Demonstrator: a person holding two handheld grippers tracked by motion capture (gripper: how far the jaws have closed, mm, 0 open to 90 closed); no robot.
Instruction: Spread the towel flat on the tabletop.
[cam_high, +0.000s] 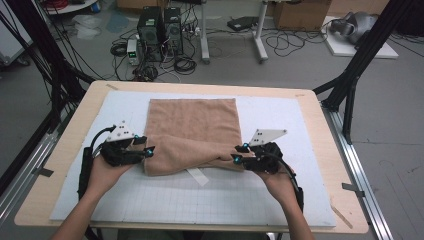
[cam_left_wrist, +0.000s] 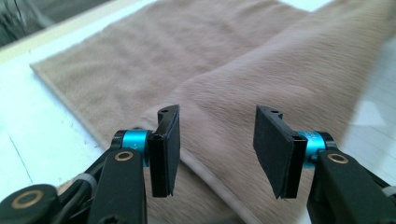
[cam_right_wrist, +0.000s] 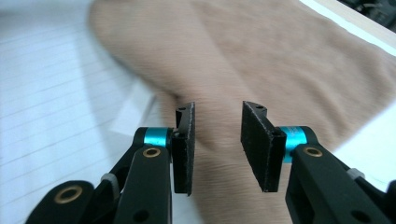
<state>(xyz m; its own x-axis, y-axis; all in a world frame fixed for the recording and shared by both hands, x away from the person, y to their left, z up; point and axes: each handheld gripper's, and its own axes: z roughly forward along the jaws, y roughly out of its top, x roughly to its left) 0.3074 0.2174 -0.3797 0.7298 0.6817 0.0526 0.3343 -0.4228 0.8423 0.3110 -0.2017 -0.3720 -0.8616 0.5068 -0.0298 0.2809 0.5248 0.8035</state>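
Nearest, forearms entering from the bottom edge. Left gripper (cam_high: 149, 145) at the towel's (cam_high: 192, 127) near left corner, fingers (cam_left_wrist: 168, 149) apart, clamped on nothing, cloth lying beyond the gap. Right gripper (cam_high: 239, 153) at the near right corner, fingers (cam_right_wrist: 186, 148) likewise apart, pads off the fabric. Tan towel partly folded, near edge doubled back, resting mid-counter on the white gridded mat (cam_high: 215, 200). Farther off, computer towers (cam_high: 160, 32) on the floor.

Tan fleece towel (cam_high: 192, 127) lies on white gridded mat (cam_high: 150, 200), middle of table. Far part flat, squared edges. Near edge folded up over itself, forming rumpled doubled band across front; near right corner bunched, near left corner rounded.
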